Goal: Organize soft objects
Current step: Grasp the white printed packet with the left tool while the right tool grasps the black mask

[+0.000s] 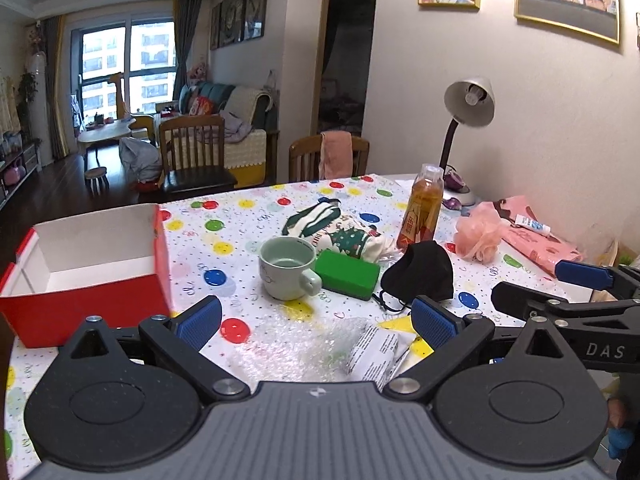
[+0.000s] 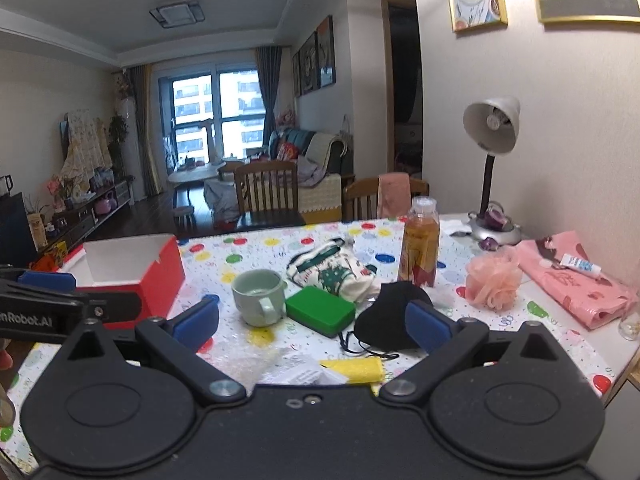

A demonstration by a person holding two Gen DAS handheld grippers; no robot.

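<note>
Both grippers are spread wide and hold nothing: the left gripper (image 1: 316, 322) at the bottom of its view, the right gripper (image 2: 312, 320) low in its own. In the middle of the table lie a black face mask (image 1: 420, 272), a green sponge (image 1: 346, 274) and Christmas socks (image 1: 340, 232). A pink bath pouf (image 1: 480, 236) sits to the right. The red box (image 1: 84, 268) stands open on the left.

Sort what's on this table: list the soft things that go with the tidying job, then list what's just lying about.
Part of the job:
black face mask
green sponge
pink bath pouf
Christmas-print socks
pink cloth
red box, open and empty

Just lying about:
green mug
drink bottle
desk lamp
small tube
bubble wrap
</note>
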